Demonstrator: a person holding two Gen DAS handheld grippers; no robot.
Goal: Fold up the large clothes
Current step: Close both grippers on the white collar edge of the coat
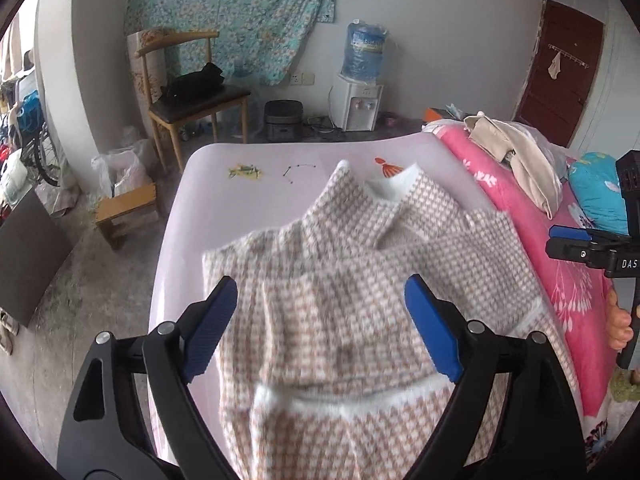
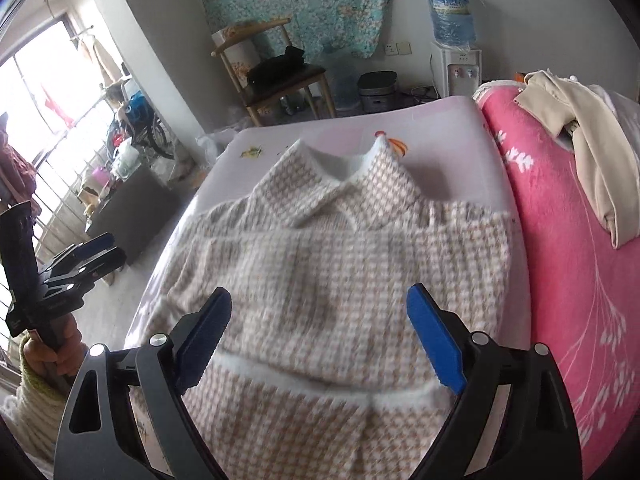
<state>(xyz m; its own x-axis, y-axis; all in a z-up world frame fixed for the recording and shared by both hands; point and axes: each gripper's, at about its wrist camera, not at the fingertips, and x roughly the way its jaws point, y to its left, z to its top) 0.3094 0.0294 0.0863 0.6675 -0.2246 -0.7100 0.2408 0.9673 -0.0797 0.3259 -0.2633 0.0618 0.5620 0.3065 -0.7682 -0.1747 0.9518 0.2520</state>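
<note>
A beige-and-white houndstooth knit top [image 1: 360, 232] [image 2: 340, 240] lies flat on a pale lilac sheet [image 1: 240, 200] [image 2: 440, 140], its white collar at the far end. A white hem band [image 1: 360, 396] [image 2: 320, 376] runs across the cloth near me. My left gripper [image 1: 320, 280] hangs open above the top's near part, its blue pads apart with nothing pinched. My right gripper [image 2: 320, 290] is also open over the same cloth, empty. Each gripper shows in the other's view: the right gripper [image 1: 580, 240] at the right edge, the left gripper [image 2: 84, 256] at the left, held by a hand.
A pink flowered blanket [image 1: 520, 216] [image 2: 560, 240] borders the sheet on the right, with a beige garment [image 1: 516, 152] [image 2: 580, 128] piled on it. Beyond the bed stand a wooden chair [image 1: 192, 96], a water dispenser [image 1: 360, 104] and a low wooden stool [image 1: 124, 204].
</note>
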